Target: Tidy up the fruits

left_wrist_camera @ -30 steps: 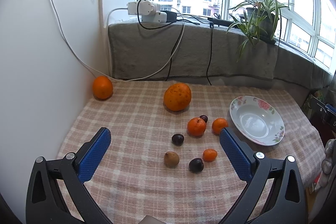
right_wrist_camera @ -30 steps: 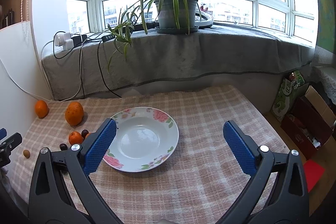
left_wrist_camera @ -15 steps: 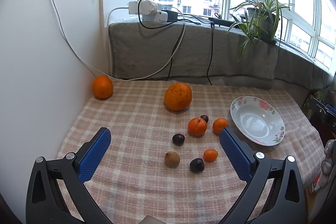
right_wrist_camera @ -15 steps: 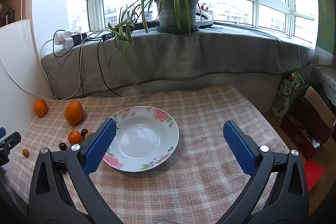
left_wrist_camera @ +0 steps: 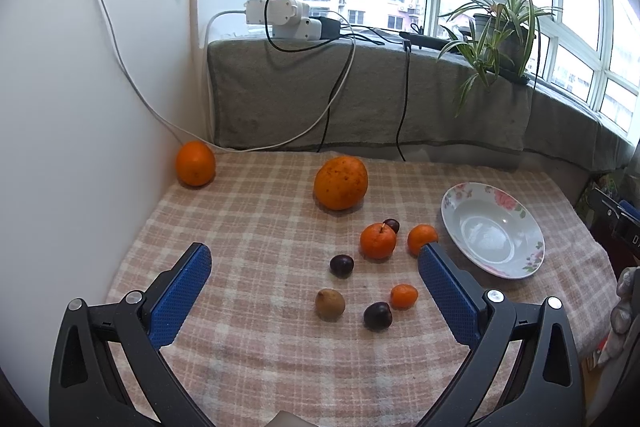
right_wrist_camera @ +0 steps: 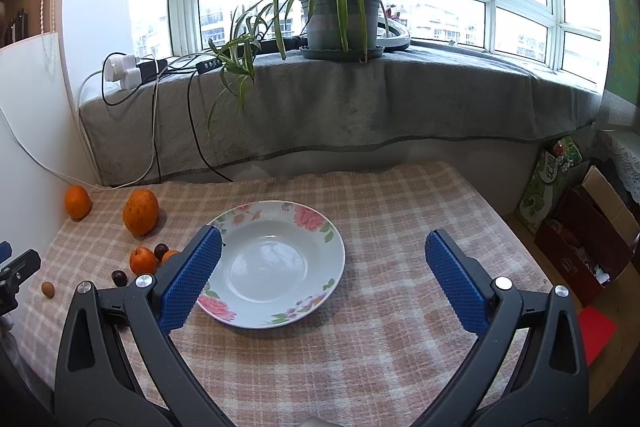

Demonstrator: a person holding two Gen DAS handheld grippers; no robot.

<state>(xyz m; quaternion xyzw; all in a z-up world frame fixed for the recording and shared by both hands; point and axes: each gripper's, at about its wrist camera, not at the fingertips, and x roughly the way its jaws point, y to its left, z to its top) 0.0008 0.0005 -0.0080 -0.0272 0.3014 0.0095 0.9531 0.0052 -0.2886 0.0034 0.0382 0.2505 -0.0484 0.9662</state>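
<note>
An empty white plate with flower print [left_wrist_camera: 493, 229] [right_wrist_camera: 276, 261] rests on the checked tablecloth. Left of it lie fruits: a large orange [left_wrist_camera: 341, 182] [right_wrist_camera: 140, 212], a smaller orange [left_wrist_camera: 195, 163] [right_wrist_camera: 77, 202] by the white wall, two tangerines [left_wrist_camera: 378, 240] [left_wrist_camera: 422, 238], a tiny tangerine [left_wrist_camera: 404, 295], a kiwi [left_wrist_camera: 330, 303] [right_wrist_camera: 47, 289] and three dark plums [left_wrist_camera: 341, 265] [left_wrist_camera: 377, 315] [left_wrist_camera: 391, 225]. My left gripper [left_wrist_camera: 314, 267] is open above the cloth, short of the small fruits. My right gripper [right_wrist_camera: 320, 259] is open, hovering before the plate, holding nothing.
A grey cloth covers the window ledge [right_wrist_camera: 360, 99] behind the table, with a potted plant [right_wrist_camera: 340, 15], a power strip [left_wrist_camera: 286, 17] and hanging cables [left_wrist_camera: 340, 99]. A white board [left_wrist_camera: 80, 87] borders the left side. Boxes [right_wrist_camera: 588, 227] stand on the floor past the table's right edge.
The left wrist view has shifted very slightly; the fruits sit marginally further right and lower in frame. Both grippers stay open and nothing on the table has moved.
</note>
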